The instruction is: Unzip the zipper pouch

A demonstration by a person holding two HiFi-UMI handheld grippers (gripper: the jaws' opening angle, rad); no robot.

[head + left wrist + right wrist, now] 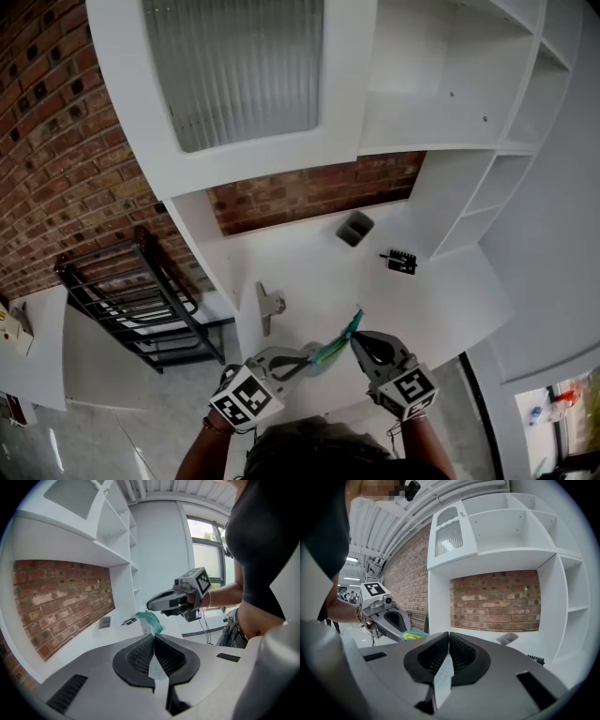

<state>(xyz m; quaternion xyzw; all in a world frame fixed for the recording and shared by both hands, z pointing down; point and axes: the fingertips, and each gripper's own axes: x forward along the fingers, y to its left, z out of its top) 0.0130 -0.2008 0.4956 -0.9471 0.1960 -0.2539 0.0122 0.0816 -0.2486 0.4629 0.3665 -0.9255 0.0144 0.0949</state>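
The zipper pouch (333, 347) is teal mesh with a bit of yellow, and it hangs in the air between both grippers over the white counter's front edge. My left gripper (302, 360) is shut on the pouch's left end; in the left gripper view a thin pale-teal flap (155, 663) is pinched between its jaws. My right gripper (355, 338) is shut on the right end, where a thin strip (444, 670) shows between its closed jaws. The left gripper view shows the pouch (150, 621) bunched under the right gripper (151, 605). Whether either grip is on the zipper pull stays hidden.
On the white counter (309, 258) lie a small grey tray (354, 228), a black part (400, 261) and a grey metal piece (269, 307). White shelving (469, 103) stands behind and right. A black wire rack (141, 300) stands on the floor at left.
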